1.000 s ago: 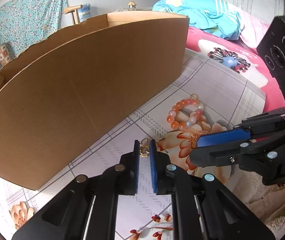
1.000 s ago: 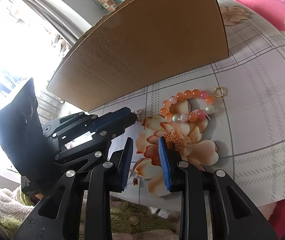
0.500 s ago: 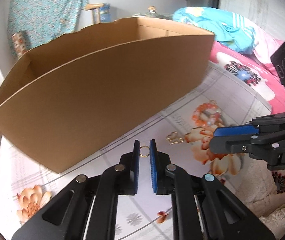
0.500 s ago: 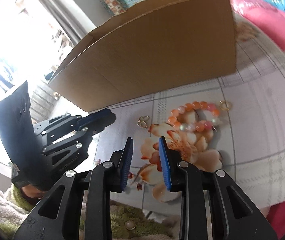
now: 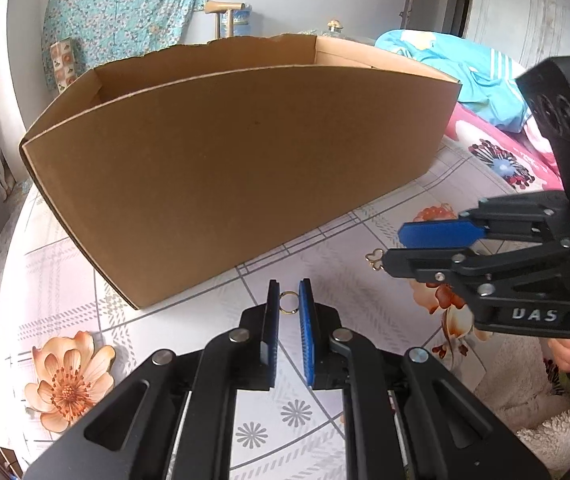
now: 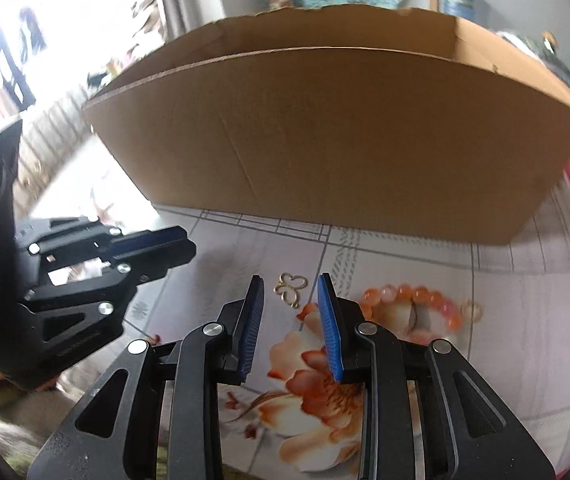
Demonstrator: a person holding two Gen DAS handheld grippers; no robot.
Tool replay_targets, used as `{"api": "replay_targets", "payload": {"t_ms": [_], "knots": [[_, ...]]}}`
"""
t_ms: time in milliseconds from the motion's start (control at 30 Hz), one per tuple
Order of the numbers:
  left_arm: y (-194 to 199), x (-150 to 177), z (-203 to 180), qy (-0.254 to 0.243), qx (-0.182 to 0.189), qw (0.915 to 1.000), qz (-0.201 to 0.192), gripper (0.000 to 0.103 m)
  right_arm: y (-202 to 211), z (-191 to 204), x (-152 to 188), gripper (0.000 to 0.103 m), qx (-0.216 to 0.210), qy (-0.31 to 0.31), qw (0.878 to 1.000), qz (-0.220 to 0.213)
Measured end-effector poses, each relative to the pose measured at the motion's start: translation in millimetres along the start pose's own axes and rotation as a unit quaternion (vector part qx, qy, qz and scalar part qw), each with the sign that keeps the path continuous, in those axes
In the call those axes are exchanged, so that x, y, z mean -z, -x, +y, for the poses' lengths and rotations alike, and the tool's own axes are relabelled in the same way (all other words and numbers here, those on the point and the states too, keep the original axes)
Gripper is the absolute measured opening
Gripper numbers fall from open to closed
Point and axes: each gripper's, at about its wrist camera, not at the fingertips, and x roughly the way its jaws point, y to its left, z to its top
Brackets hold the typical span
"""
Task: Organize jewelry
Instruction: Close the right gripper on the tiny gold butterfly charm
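Observation:
My left gripper [image 5: 288, 301] is shut on a small gold ring [image 5: 288, 303], pinched at the tips of its blue pads just short of the cardboard box [image 5: 245, 168]. In the right wrist view the left gripper [image 6: 183, 242] shows at the left, near the box's near corner. My right gripper [image 6: 291, 292] stands open above the flowered tablecloth [image 6: 405, 256], nothing between its pads. A gold clover-shaped charm [image 6: 291, 286] lies on the cloth beyond its tips. An orange and pink bead bracelet [image 6: 409, 300] lies to the right, with a second gold ring [image 6: 471, 310] beside it.
The box [image 6: 345, 148] is open at the top; its tall near wall blocks the far side of the table. A bed with pink and blue bedding [image 5: 481, 80] lies to the right. A person's hand [image 5: 569, 354] holds the right gripper [image 5: 429, 248].
My left gripper lifted the gold ring off the cloth and carried it leftward toward the box. The right gripper swung round to face the box, the clover charm now before its tips.

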Motion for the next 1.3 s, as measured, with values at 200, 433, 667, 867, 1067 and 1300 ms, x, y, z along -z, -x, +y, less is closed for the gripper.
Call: {"api": "replay_targets", "payload": {"t_ms": [200, 433, 667, 867, 1067, 1300], "knots": [[1, 4, 4, 0.008, 0.008, 0.9999, -0.003, 0.009, -10, 6, -7, 0.028, -0.005, 0.066, 0.998, 0.012], [1, 4, 6, 0.011, 0.012, 0.9999, -0.005, 0.009, -21, 9, -13, 0.027, -0.004, 0.126, 0.991, 0.032], [0, 5, 5, 0.009, 0.015, 0.9998, -0.006, 0.009, -25, 25, -17, 0.017, -0.006, 0.137, 0.990, 0.045], [-1, 4, 6, 0.013, 0.019, 0.9997, -0.006, 0.009, -18, 29, -16, 0.014, -0.001, 0.117, 0.992, 0.045], [0, 5, 8, 0.014, 0.020, 0.9997, -0.009, 0.009, -19, 26, -20, 0.002, -0.004, 0.096, 0.994, 0.043], [1, 5, 13, 0.017, 0.024, 0.9995, -0.009, 0.009, -7, 11, -16, 0.002, -0.009, 0.072, 0.996, 0.047]]}}
